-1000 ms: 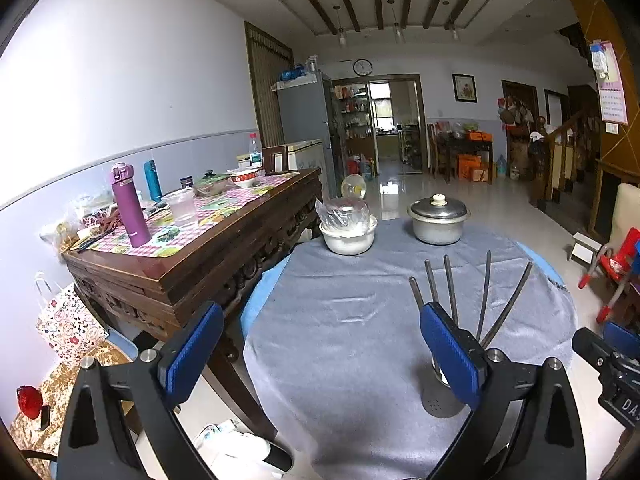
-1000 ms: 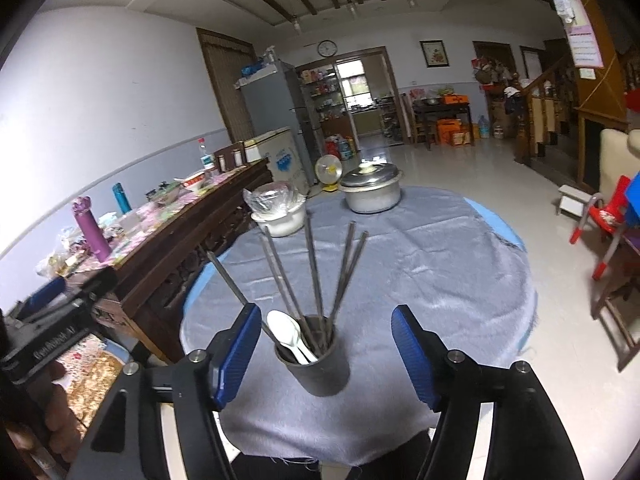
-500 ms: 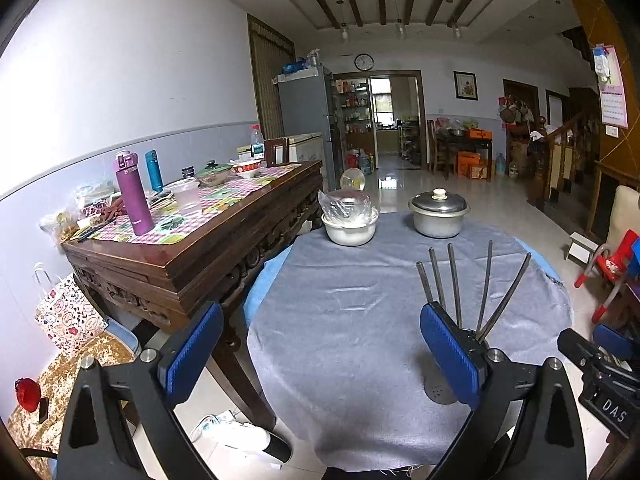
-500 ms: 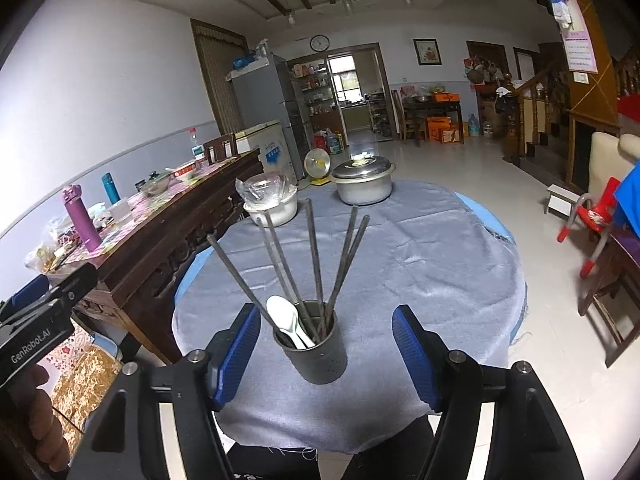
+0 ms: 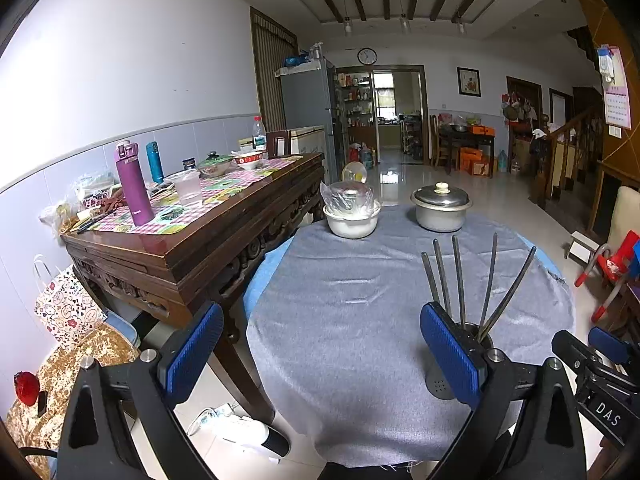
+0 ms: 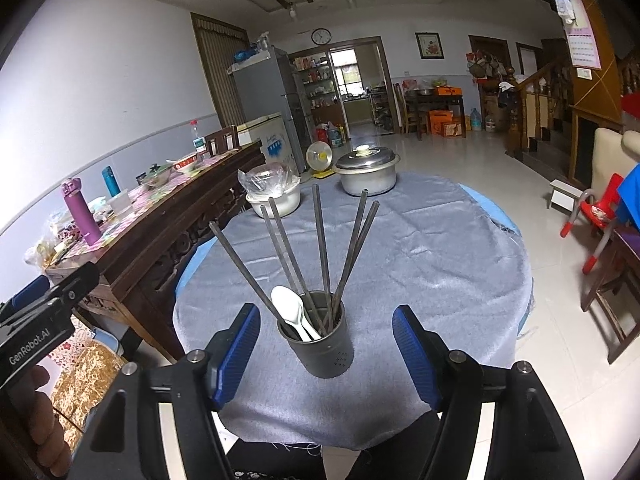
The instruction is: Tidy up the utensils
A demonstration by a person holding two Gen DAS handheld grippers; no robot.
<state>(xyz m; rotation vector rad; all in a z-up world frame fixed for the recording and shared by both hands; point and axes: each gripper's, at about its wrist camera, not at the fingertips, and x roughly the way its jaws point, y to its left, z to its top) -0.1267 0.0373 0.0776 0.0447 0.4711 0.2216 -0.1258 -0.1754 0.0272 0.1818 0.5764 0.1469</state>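
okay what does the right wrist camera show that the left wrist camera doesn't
Only the right wrist view shows the white spoon inside the utensil holder, the holder's whole body, and a hand gripping the left gripper's handle. Only the left wrist view shows the red object on the floor and the floral bag by the wooden sideboard. Both show the chopsticks standing in the holder, the lidded pot, the covered white bowl and the grey tablecloth.

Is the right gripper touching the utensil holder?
Apart. The right wrist view shows grey cloth between the utensil holder and each pad of the right gripper.
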